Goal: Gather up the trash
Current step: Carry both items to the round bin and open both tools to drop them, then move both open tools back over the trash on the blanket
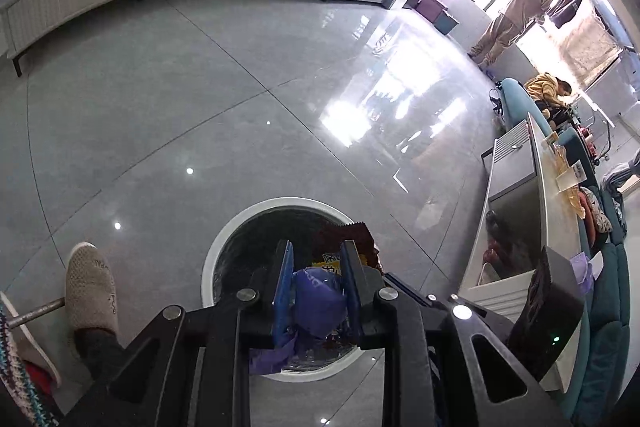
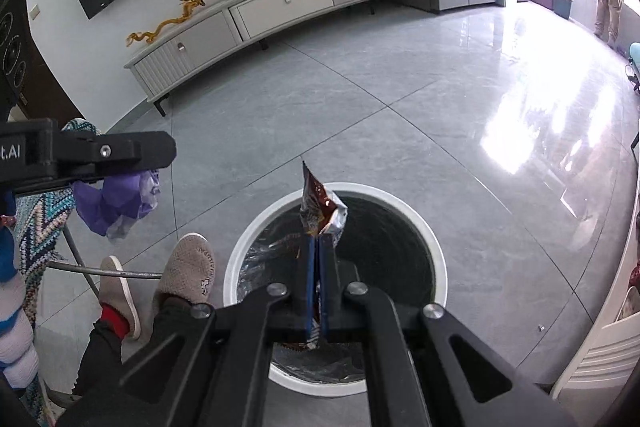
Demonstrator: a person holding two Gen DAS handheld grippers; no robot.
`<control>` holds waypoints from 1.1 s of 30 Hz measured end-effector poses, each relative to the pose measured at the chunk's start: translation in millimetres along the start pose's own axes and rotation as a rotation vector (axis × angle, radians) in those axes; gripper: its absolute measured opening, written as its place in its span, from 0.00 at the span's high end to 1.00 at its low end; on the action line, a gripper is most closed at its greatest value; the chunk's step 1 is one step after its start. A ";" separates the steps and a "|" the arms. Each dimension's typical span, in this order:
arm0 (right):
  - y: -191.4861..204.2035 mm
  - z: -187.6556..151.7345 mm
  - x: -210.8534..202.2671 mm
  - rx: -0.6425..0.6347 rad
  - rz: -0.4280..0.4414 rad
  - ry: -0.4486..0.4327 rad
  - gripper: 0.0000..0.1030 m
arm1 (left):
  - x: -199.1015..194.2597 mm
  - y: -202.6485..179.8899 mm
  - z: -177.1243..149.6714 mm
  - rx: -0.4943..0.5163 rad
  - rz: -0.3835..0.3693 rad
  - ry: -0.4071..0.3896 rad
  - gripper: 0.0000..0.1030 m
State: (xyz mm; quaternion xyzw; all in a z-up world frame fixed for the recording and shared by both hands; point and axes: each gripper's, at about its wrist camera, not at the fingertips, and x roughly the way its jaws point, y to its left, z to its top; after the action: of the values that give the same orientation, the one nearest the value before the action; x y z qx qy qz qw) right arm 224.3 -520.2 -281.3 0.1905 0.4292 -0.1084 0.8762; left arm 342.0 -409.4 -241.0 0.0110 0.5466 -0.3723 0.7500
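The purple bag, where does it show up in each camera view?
Left wrist: the purple bag sits bottom centre, pinched in the left claw over the bin.
Right wrist: the bag hangs at the left edge under that claw, left of the bin.
Shared landmark: the white-rimmed bin.

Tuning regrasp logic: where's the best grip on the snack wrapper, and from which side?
Where the right gripper already pinches it: the wrapper's flattened lower edge, jaws across the thin faces, approached from the near side. The crumpled top then stands free over the bin.
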 end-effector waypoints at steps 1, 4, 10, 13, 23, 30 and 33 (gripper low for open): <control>-1.1 -1.2 5.2 0.005 -0.005 0.009 0.98 | 5.3 1.6 1.4 -0.005 -0.004 0.006 0.77; -6.6 -3.5 18.9 0.024 -0.010 0.026 0.98 | 14.4 3.2 0.8 -0.013 -0.007 0.017 0.68; -13.8 -7.1 41.4 0.056 -0.030 0.056 0.94 | 19.1 4.0 -3.6 -0.006 0.001 0.016 0.57; -16.8 -9.5 45.6 0.067 -0.039 0.062 0.93 | 6.9 -2.9 -3.0 0.017 0.007 -0.011 0.52; -10.9 -9.4 26.2 0.054 -0.054 0.042 0.60 | -71.7 -21.9 -8.3 0.066 0.056 -0.161 0.35; 12.9 0.0 -28.9 -0.008 -0.030 -0.028 0.60 | -145.2 -32.9 -28.1 0.080 0.116 -0.298 0.35; 25.1 7.5 -68.6 -0.031 -0.012 -0.092 0.60 | -181.5 -38.2 -46.6 0.087 0.139 -0.383 0.35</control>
State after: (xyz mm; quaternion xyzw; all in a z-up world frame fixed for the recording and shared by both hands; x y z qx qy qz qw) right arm 196.8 -498.9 -216.6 0.1692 0.3914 -0.1157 0.8971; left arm 259.7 -318.2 -94.5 0.0102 0.3754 -0.3381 0.8629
